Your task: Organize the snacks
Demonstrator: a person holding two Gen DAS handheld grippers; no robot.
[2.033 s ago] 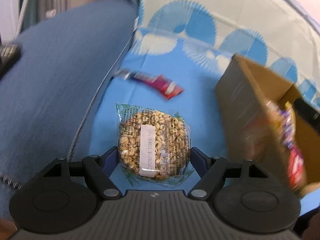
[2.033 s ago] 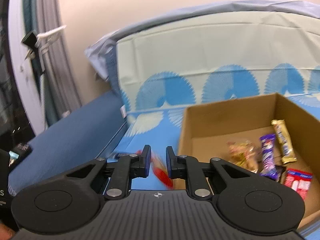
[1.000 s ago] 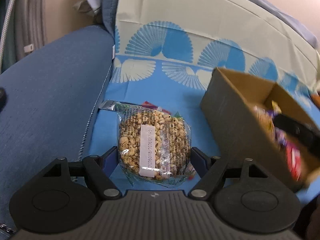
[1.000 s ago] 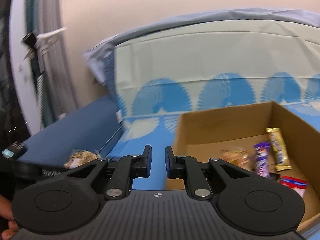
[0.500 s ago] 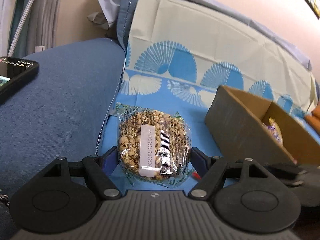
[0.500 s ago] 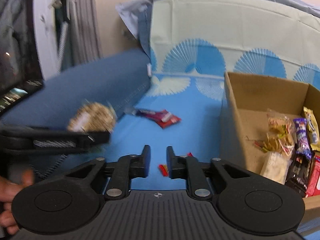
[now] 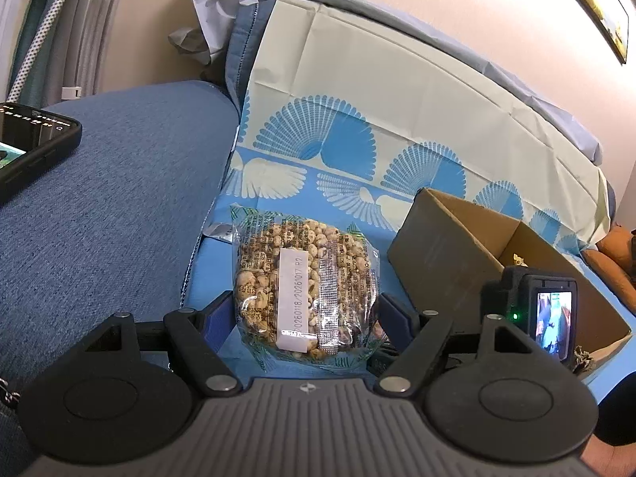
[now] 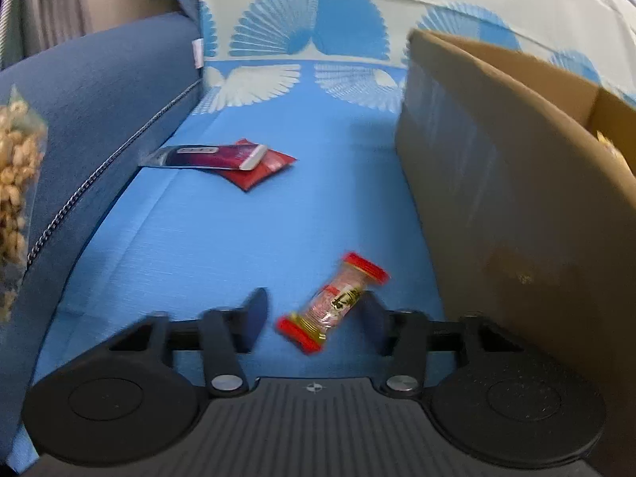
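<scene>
My left gripper (image 7: 306, 314) is shut on a clear pack of puffed grain snack (image 7: 306, 274), held up over the blue cloth. The same pack shows at the left edge of the right wrist view (image 8: 12, 183). My right gripper (image 8: 314, 318) hangs low over the cloth, open. A small red-ended candy (image 8: 334, 302) lies on the cloth between its fingers, and the pads do not press it. A cardboard box (image 8: 497, 183) with snacks inside stands just to the right. Its dark side wall (image 7: 445, 262) also appears in the left wrist view.
A red packet (image 8: 262, 169) and a silver-maroon bar (image 8: 190, 157) lie farther back on the cloth, near the blue sofa arm (image 8: 99, 87). A phone (image 7: 31, 147) rests on that arm. The right gripper's camera body (image 7: 532, 318) sits beside the box.
My right gripper came down from above the box to the cloth and its jaws parted around the small candy. The left gripper shifted slightly, still holding the pack.
</scene>
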